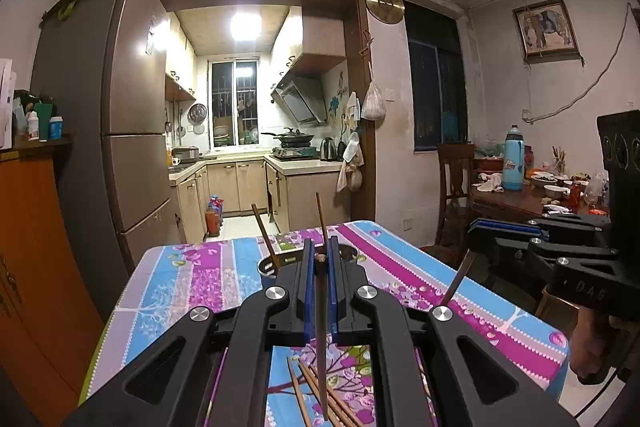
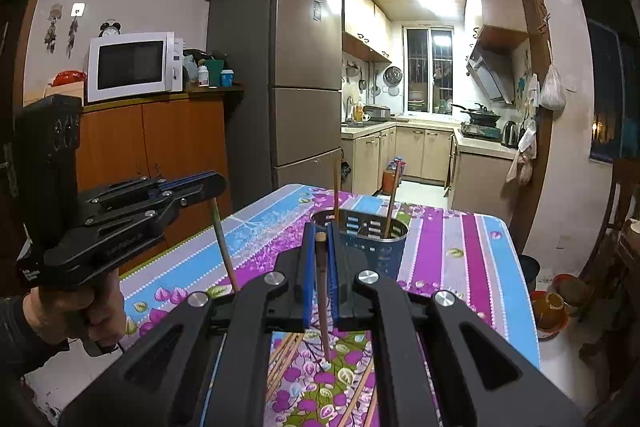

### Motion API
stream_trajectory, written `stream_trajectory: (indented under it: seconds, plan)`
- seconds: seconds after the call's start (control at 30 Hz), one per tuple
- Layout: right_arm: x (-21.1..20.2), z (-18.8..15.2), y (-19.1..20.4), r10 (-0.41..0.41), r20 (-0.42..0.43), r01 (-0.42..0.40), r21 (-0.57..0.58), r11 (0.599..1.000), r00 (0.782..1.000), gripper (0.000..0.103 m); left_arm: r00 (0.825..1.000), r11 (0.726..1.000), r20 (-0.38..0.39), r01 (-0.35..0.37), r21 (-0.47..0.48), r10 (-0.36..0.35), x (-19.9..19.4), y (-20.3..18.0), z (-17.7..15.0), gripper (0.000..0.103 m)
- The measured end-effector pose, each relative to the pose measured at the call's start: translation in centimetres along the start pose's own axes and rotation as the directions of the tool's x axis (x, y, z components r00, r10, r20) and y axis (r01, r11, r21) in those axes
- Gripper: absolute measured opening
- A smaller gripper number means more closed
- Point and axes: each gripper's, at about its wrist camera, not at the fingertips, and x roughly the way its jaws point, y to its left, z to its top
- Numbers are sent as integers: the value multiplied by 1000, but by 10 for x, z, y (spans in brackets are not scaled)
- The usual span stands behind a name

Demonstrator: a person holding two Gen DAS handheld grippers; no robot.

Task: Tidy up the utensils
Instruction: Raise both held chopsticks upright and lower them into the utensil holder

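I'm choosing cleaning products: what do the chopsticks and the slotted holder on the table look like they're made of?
The chopsticks look like wood or bamboo: matte brown, thin, with a pale, grainy-looking cut end. The utensil holder looks like brushed stainless steel: a grey metallic sheen inside and punched slots. Its outside reads dark blue, possibly coating or reflection.

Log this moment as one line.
left gripper: shut on chopstick | right gripper: shut on chopstick | holder: two chopsticks inside
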Motion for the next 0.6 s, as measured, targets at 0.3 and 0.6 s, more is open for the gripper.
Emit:
stream_trajectory:
  seconds: [0.3,0.6]
  plan:
    - [2,45,-23,1,11,-2,55,998,1000,5,1000,1000,12,-7,-19,7,1,2,43,7]
    - [11,89,-41,-13,18,12,55,998,1000,5,999,999,37,-27,-18,28,12,2,95,7]
